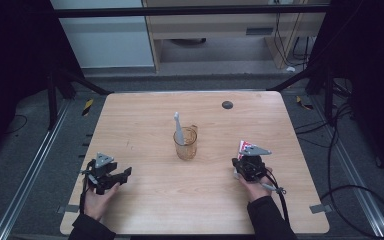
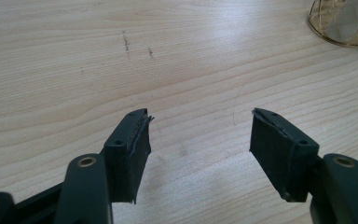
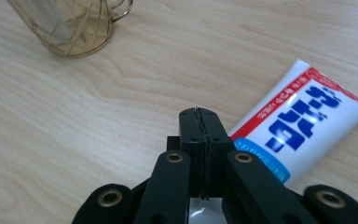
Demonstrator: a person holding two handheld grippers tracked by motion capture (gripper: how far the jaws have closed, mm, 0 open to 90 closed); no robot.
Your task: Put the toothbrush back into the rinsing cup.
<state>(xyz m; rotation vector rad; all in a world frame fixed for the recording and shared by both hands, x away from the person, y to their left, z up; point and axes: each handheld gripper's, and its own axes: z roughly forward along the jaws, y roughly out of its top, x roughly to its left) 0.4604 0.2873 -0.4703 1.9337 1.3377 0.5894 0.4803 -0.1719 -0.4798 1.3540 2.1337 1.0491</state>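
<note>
Counter (image 1: pixel 145 200): a pale wood top, bare over most of its face, with a small dark round disc (image 1: pixel 227 104) set into it beyond the cup, toward the far edge.

Cup (image 1: pixel 185 143): a clear amber-tinted glass cup with a handle stood upright near the middle of the counter. It served as my marker for everything else.

Toothbrush (image 1: pixel 178 128): a pale grey stick leaned inside the cup, its top tilted out over the rim on the cup's far left. I took it for a toothbrush, though from where I stood it was too small to be sure.

Tube (image 3: pixel 303 123): a white tube with blue and red lettering lay flat on the counter, on the cup's right and a little nearer the person, apart from the cup.

Left hand-held gripper (image 2: pixel 199 135): held low over bare wood, well to the cup's left and nearer the person. Its two black jaws stood spread wide with only counter between them.

Right hand-held gripper (image 3: pixel 199 122): held on the cup's right, just beside the tube and partly over its near end. Its jaws were pressed together, pad against pad, with nothing pinched between them.
</note>
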